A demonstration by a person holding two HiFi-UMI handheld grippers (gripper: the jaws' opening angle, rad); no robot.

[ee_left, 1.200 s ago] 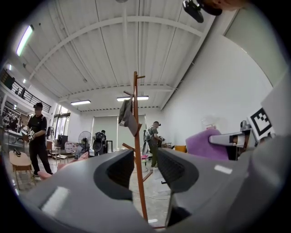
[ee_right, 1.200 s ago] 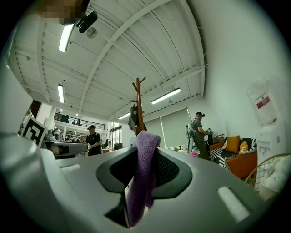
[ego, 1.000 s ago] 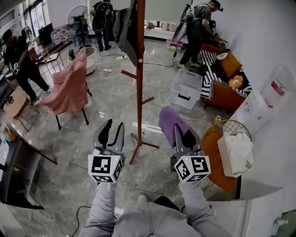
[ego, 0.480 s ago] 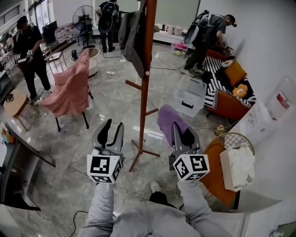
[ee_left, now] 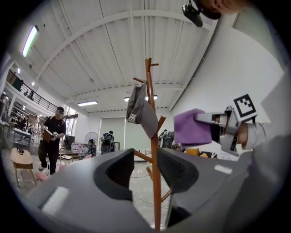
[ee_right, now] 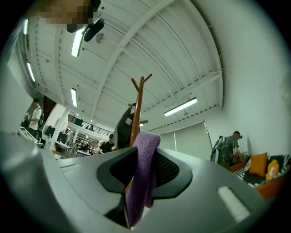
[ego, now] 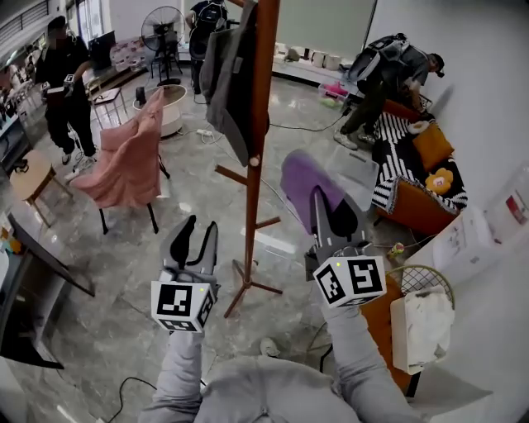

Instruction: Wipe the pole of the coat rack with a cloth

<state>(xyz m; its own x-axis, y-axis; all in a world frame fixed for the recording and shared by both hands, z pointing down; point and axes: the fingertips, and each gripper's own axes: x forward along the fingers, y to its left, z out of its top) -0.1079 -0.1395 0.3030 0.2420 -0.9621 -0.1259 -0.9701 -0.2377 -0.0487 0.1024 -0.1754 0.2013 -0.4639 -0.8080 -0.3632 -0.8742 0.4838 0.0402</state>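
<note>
Two grippers: left gripper (ego: 198, 228), right gripper (ego: 331, 211). One coat rack (ego: 258, 165), one purple cloth (ego: 301, 178), one grey garment (ego: 228, 78), one pink-covered chair (ego: 128, 161), one standing fan (ego: 163, 21). Three bystanders: left bystander (ego: 66, 91), back bystander (ego: 207, 16), right bystander (ego: 388, 74).

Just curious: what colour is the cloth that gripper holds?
Purple; the cloth shows best in the head view.

No words, brands or numbers can be read anywhere. The cube (ego: 185, 305) on the left tool (ego: 192, 235) and the cube (ego: 350, 280) on the right tool (ego: 335, 211) carry only black-and-white square patterns, not letters. The grey coat (ee_left: 141, 111) hanging on the rack (ee_left: 155, 150) has a white patch whose print is too small to read. A red label (ego: 516, 208) on a white container (ego: 502, 230) at the far right is too blurred to read.
</note>
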